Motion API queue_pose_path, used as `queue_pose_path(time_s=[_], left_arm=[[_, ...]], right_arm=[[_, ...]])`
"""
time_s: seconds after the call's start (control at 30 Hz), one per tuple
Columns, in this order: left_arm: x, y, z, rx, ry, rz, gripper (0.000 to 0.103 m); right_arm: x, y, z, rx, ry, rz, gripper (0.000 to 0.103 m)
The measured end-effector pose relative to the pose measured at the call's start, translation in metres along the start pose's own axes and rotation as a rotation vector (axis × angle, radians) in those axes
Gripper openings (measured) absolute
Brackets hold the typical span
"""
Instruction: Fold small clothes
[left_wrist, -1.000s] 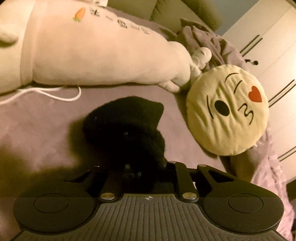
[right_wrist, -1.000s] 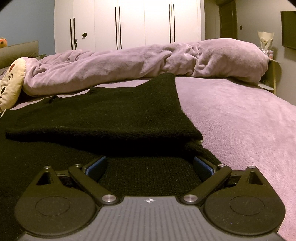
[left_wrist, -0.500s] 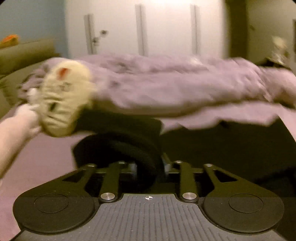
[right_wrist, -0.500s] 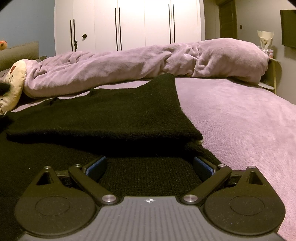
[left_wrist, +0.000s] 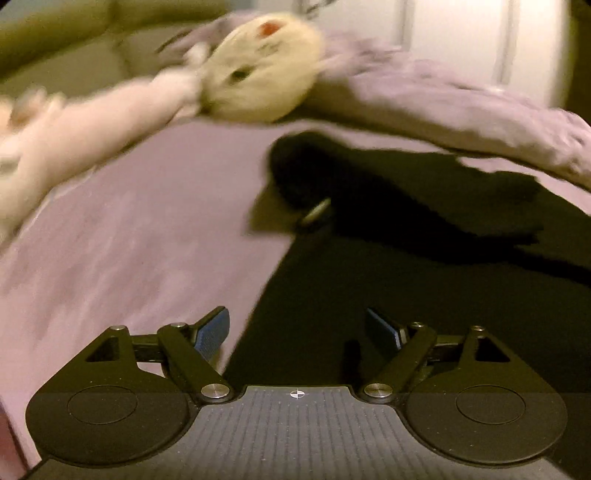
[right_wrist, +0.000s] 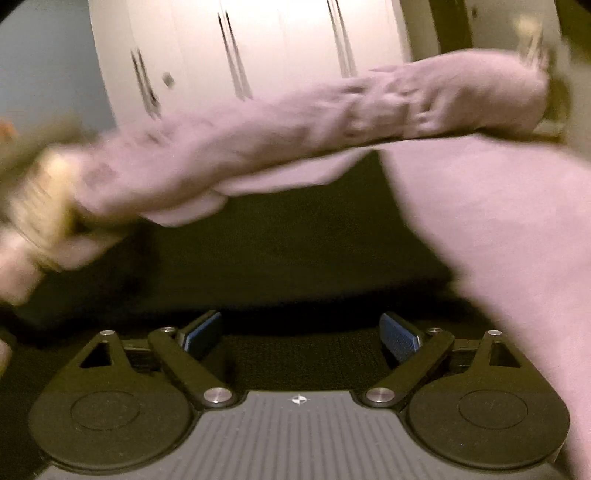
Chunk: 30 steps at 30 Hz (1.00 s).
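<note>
A black knit garment (left_wrist: 388, 229) lies spread on the purple bed; in the left wrist view a folded-over part with a small label lies across its far side. My left gripper (left_wrist: 297, 328) is open and empty, low over the garment's left edge. The right wrist view is blurred: the same black garment (right_wrist: 280, 251) fills the middle, and my right gripper (right_wrist: 301, 332) is open and empty just above it.
A yellow emoji cushion (left_wrist: 258, 70) and a long pale plush toy (left_wrist: 74, 125) lie at the far left. A rolled purple blanket (right_wrist: 332, 122) lies along the far side of the bed (left_wrist: 129, 229). White wardrobe doors (right_wrist: 280, 48) stand behind.
My left gripper has opened and let go of the black sleeve it held, which now lies folded across the garment. My right gripper has lifted and swung; its view is now blurred.
</note>
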<state>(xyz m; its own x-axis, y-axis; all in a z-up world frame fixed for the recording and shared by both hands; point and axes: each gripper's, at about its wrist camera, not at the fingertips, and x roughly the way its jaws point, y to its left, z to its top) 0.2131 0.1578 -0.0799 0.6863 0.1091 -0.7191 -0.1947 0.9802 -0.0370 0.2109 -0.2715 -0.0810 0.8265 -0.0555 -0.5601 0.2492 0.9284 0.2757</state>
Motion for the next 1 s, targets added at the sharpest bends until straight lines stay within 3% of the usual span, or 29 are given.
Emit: queue_pose_path(time_s=[0.07,0.17,0.37,0.47,0.5,0.53,0.57,0.6,0.73,0.9,1.0], left_arm=[[0.004,0.018,-0.004,-0.085,0.042,-0.023,0.086],[0.009,0.036,-0.008,-0.169,0.075,-0.034,0.086],[0.004,0.035,-0.012,-0.163,0.048,-0.048,0.088],[0.004,0.032,-0.015,-0.145,0.042,-0.052,0.090],[0.004,0.031,-0.015,-0.136,0.040,-0.048,0.090],[0.006,0.029,-0.015,-0.129,0.040,-0.046,0.090],[0.005,0.029,-0.015,-0.125,0.040,-0.045,0.090],[0.004,0.028,-0.015,-0.125,0.039,-0.045,0.090],[0.000,0.026,-0.007,-0.141,0.033,-0.069,0.090],[0.004,0.005,0.019,-0.090,-0.041,-0.047,0.091],[0.031,-0.016,0.037,-0.052,-0.028,-0.041,0.091]], right_arm=[[0.008,0.025,0.004,0.020,0.016,0.092,0.091],[0.040,0.059,0.009,0.038,0.085,0.187,0.075],[0.096,0.080,0.029,0.212,0.156,0.277,0.071],[0.122,0.091,0.029,0.258,0.220,0.267,0.069],[0.127,0.095,0.028,0.256,0.216,0.256,0.056],[0.131,0.097,0.029,0.258,0.226,0.272,0.026],[0.138,0.096,0.028,0.295,0.268,0.311,0.015],[0.142,0.096,0.027,0.335,0.297,0.331,0.011],[0.111,0.106,0.040,0.206,0.154,0.302,0.010],[0.055,0.101,0.059,0.035,-0.025,0.232,0.010],[0.038,0.081,0.061,0.000,-0.055,0.172,0.010]])
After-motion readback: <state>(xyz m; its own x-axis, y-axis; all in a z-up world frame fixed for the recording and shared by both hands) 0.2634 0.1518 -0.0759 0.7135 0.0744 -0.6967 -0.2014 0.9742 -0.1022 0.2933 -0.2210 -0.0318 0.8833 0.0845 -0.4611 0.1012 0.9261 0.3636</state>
